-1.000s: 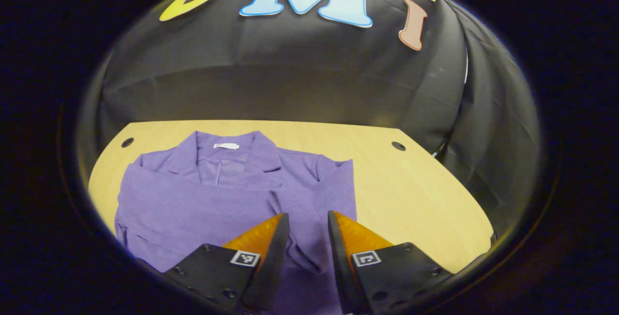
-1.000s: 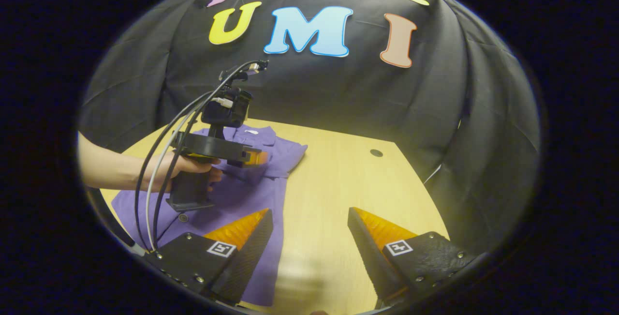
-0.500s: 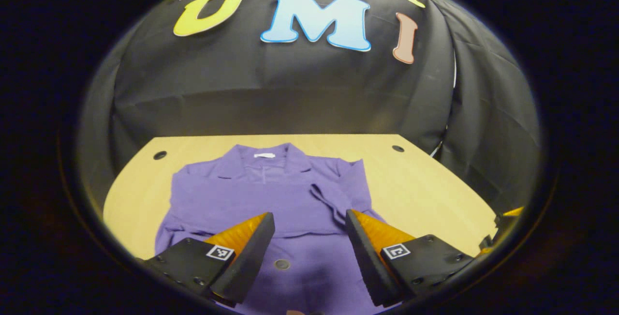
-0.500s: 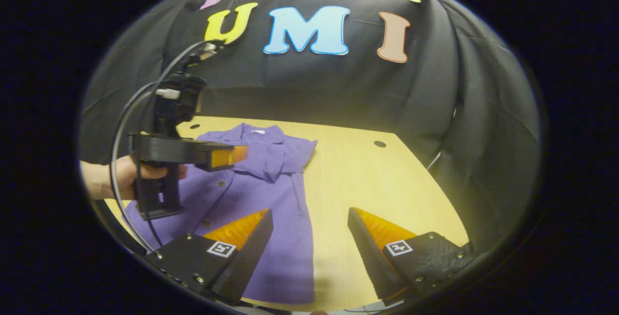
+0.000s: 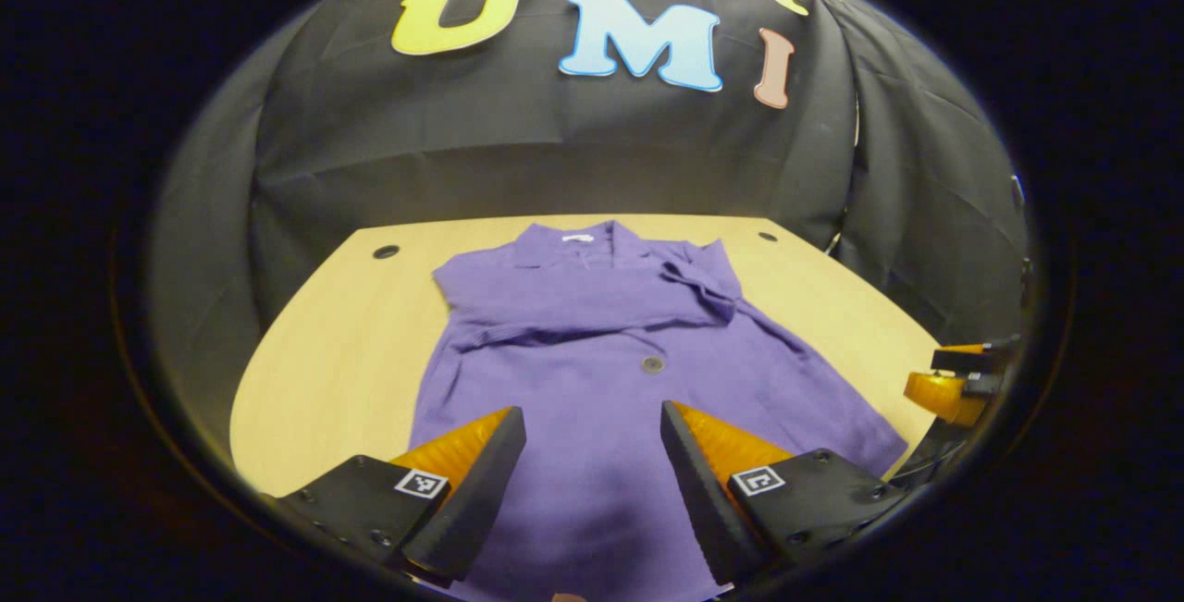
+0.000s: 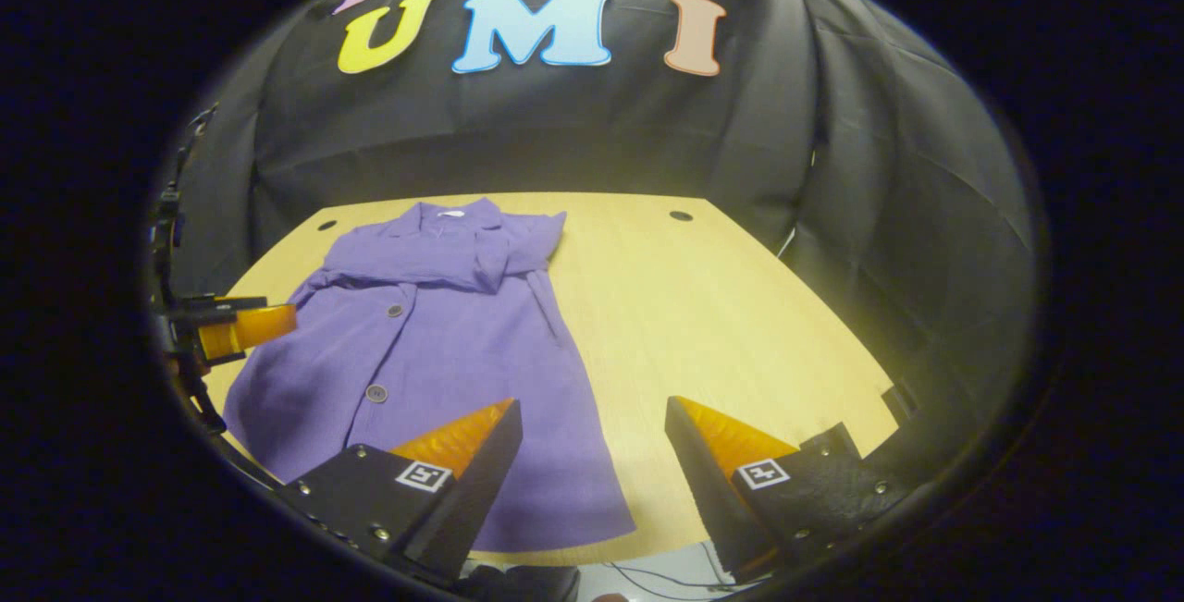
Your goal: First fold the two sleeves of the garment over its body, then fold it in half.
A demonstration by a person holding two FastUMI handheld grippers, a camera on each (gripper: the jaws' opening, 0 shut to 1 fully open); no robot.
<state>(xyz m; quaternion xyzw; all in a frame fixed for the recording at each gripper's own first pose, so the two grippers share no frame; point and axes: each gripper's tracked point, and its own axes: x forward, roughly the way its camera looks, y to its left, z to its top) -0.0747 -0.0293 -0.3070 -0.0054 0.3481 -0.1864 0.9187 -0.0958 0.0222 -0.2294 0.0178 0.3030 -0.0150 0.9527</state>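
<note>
A purple button-front garment (image 5: 610, 343) lies flat on the wooden table (image 5: 342, 334), collar towards the far edge, both sleeves folded across its chest. My left gripper (image 5: 592, 422) stands open above the hem, nothing between its fingers. In the right gripper view the same garment (image 6: 435, 325) lies to the left, and my right gripper (image 6: 592, 412) is open over the garment's right hem corner and bare table. The left gripper (image 6: 231, 325) shows at that view's left edge; the right gripper (image 5: 953, 380) shows at the left gripper view's right edge.
The table (image 6: 703, 306) has small round holes near its far corners (image 6: 681, 215) (image 5: 386, 251). Black cloth walls close in behind and to the sides. Cables (image 6: 647, 574) hang below the near table edge.
Both grippers have drawn back towards the near edge of the table and risen. The left gripper, earlier narrow over the folded sleeve, has opened wide and left the sleeve lying on the chest.
</note>
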